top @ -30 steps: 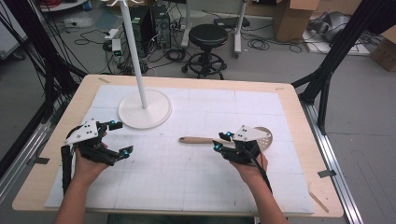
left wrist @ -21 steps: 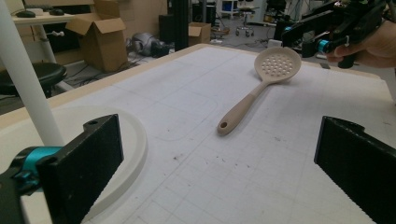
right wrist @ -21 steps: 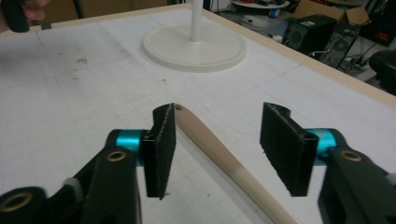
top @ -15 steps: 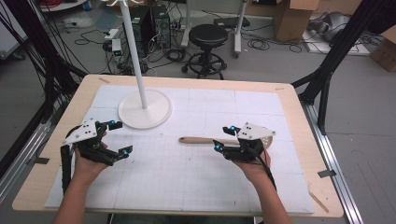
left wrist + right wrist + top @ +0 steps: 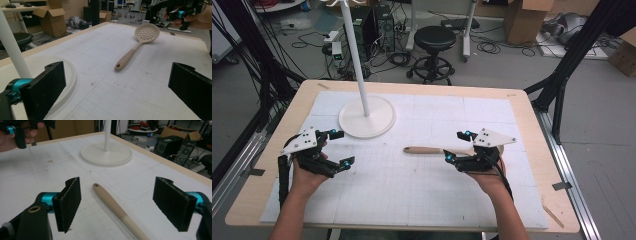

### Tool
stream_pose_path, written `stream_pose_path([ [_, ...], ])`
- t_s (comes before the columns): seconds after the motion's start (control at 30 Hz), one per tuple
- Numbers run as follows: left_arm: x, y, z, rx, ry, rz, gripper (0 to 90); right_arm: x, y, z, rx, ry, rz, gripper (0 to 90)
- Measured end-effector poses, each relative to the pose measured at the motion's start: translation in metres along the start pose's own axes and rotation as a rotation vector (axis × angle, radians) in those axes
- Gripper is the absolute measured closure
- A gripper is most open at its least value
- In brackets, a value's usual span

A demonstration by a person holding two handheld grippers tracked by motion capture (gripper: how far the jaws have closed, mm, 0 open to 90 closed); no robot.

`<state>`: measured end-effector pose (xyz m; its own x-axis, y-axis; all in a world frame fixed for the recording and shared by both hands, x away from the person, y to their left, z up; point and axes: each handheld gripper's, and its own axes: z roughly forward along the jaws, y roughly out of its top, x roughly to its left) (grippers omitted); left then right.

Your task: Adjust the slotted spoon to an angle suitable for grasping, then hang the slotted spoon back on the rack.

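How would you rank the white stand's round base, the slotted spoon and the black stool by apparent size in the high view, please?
1. The white stand's round base looks largest.
2 and 3. The slotted spoon, partly hidden under the right tongs, and the black stool cannot be ranked: the stool stands farther away, so it looks smaller than it is.

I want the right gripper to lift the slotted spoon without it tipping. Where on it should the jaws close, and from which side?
Probably on the straight handle of the slotted spoon, toward its middle, coming from above with one jaw on each long side. The spoon lies flat on the table, so only its sides are free, and the round perforated head is wider. The right gripper is already open, its jaws straddling the handle.
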<state>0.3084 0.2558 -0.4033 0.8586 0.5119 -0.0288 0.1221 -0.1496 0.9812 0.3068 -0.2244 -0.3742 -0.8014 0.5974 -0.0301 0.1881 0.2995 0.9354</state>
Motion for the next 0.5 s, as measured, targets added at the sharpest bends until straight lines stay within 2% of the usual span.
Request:
stream_pose_path([
  [0.2, 0.001, -0.0001, 0.0013, -0.004, -0.001, -0.001, 1.8, -0.0007, -0.0026, -0.0006, 0.024, 0.011, -0.01, 20.0],
  [0.5, 0.001, 0.0, 0.0013, -0.001, -0.001, 0.0, 1.8, -0.0084, -0.0043, -0.0017, 0.053, -0.018, -0.027, 20.0],
])
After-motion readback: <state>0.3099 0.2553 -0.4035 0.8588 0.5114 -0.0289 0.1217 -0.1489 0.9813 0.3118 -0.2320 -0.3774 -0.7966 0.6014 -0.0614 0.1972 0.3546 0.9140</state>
